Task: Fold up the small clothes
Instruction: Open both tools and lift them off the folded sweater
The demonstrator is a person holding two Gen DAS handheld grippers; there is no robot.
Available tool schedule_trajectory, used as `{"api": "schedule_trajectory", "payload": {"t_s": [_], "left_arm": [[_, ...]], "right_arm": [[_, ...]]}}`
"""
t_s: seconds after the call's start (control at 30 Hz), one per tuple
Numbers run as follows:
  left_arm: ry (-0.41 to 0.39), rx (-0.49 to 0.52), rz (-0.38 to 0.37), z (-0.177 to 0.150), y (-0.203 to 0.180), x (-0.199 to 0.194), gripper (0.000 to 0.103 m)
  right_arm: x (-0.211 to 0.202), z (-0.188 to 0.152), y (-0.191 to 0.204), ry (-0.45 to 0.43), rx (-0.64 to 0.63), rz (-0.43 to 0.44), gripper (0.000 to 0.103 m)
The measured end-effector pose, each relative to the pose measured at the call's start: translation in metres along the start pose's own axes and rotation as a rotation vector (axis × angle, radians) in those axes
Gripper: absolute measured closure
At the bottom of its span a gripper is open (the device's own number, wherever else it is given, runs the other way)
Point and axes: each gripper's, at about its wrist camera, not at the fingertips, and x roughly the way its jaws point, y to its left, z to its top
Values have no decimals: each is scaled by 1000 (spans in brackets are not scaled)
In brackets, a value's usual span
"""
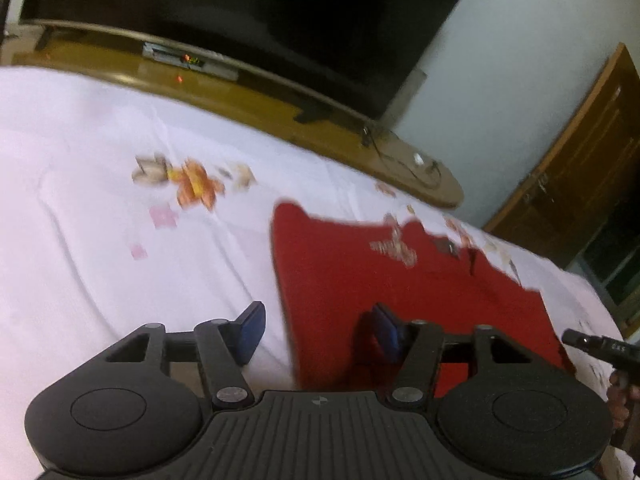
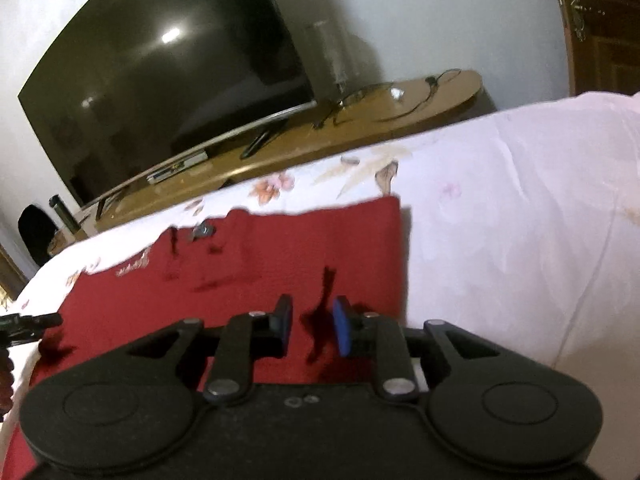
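White floral bedsheet point(image 1: 120, 280) fills the foreground; dark television point(image 2: 160, 80) on a long wooden stand point(image 2: 280, 152) behind. Red garment point(image 1: 400, 300) lies flat on the sheet, spread before both tools. Left gripper point(image 1: 316, 332): jaws well apart, straddling the garment's left edge, nothing clamped. Right gripper point(image 2: 312, 330): jaws a narrow gap apart over the red cloth near its right edge, pads not pinching fabric.

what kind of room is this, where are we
Most likely a bedroom at home. A red garment lies on a bed with a white floral sheet, facing a big television on a low wooden stand, with a wooden door nearby.
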Motion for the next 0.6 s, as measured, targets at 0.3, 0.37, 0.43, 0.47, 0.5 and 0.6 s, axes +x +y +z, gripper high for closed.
{"api": "schedule_trajectory", "payload": {"t_s": [0.3,0.37,0.43,0.47,0.5,0.6], "left_arm": [[-163,130,78,32,-44,20,45],[-134,206,68,26,-63,38,45],[-117,257,80,18,-74,54,45],[-110,266,90,14,-76,61,45],[-103,273,112,11,-76,67,45],[-90,221,151,6,-66,70,45]], "right_arm": [[27,19,32,-55,-118,-35,90],[39,15,49,-42,-174,-8,87],[50,8,72,-34,-255,9,87],[56,4,81,-30,-297,7,87],[64,-1,90,-20,-334,2,87],[80,-9,96,8,-394,-70,88]]}}
